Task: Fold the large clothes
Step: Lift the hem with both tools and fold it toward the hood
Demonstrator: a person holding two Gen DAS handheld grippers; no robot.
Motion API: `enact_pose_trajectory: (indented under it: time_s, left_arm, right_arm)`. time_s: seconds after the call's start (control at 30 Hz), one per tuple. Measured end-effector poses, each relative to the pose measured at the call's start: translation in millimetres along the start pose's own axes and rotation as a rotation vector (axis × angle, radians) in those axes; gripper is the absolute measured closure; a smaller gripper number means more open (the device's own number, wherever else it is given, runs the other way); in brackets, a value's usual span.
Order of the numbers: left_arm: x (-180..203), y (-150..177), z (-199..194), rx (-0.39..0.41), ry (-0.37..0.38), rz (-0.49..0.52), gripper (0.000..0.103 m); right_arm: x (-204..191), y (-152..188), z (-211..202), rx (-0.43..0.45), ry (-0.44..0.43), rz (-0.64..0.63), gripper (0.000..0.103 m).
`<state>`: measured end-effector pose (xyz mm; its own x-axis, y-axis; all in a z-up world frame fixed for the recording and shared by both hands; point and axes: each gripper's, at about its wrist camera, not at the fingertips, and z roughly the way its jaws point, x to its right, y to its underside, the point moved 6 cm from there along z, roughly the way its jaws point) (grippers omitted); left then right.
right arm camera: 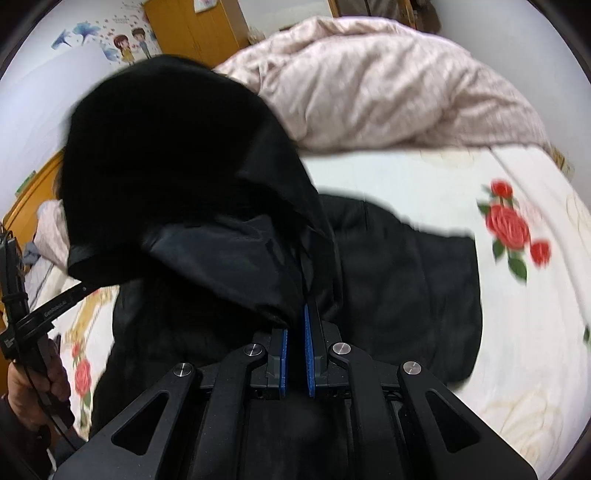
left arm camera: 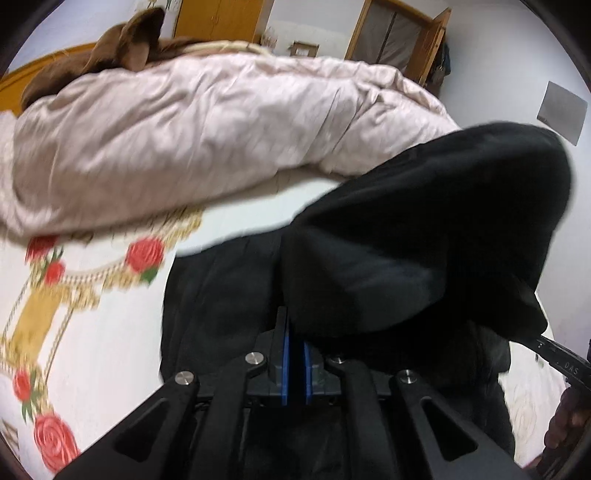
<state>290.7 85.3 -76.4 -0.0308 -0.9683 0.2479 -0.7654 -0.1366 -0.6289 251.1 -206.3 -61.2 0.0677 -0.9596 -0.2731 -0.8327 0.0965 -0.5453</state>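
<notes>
A large black coat lies spread on the bed. My left gripper is shut on an edge of it, and a thick fold of the black cloth rises from the blue pads up to the right. In the right wrist view my right gripper is likewise shut on the coat, with the lifted fold bulging up to the left. Each view catches the other gripper at its edge: the right gripper and the left gripper, both with tips buried in the lifted cloth.
The bed sheet is white with red roses and gold borders. A crumpled pink duvet fills the far side of the bed, with a brown blanket behind it. A wooden wardrobe and a door frame stand by the walls. A hand grips the left tool.
</notes>
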Motion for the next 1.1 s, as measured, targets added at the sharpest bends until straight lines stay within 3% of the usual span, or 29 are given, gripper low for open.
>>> enact_pose_trajectory:
  time_s: [0.17,0.3,0.43,0.57,0.67,0.87,0.97,1.1]
  left_arm:
    - [-21.2,38.8,-19.9,-0.037,-0.035,-0.033,0.095]
    - [-32.5,43.7,-38.3,-0.024,-0.047,-0.063,0.095]
    - [-14.9,16.7,-47.7,0.028,-0.003,-0.050,0.095]
    - [24.9,-4.6,-36.0,0.040,0.082,0.030,0.093]
    - [45.7,5.7,-7.9,-0.007,0.107,0.089,0.091]
    - [40.2,78.0,56.3,-0.190,0.082,0.098,0.091]
    - [35.9,94.6,63.8,-0.177,0.071,0.107,0.091]
    - [35.8,84.8,49.0,-0.192,0.083,0.089,0.091]
  right_arm:
    - [7.8,42.1,0.4,-0.099,-0.005,0.038,0.093]
    - [9.5,46.1,-12.2,-0.084,-0.010,0.066,0.085]
    - [-1.4,24.4,-15.9,-0.035,-0.061,0.099,0.059]
    - [-30.7,0.7,-3.3,-0.009,-0.094,0.066,0.059]
    - [-44.3,-1.1,22.9,-0.044,-0.109,0.040,0.059]
    - [-32.0,65.0,95.7,-0.260,-0.034,0.039,0.059]
    - [-25.0,80.2,104.3,-0.243,-0.051,0.060,0.058]
    - [-29.7,72.3,89.5,-0.240,-0.034,0.035,0.058]
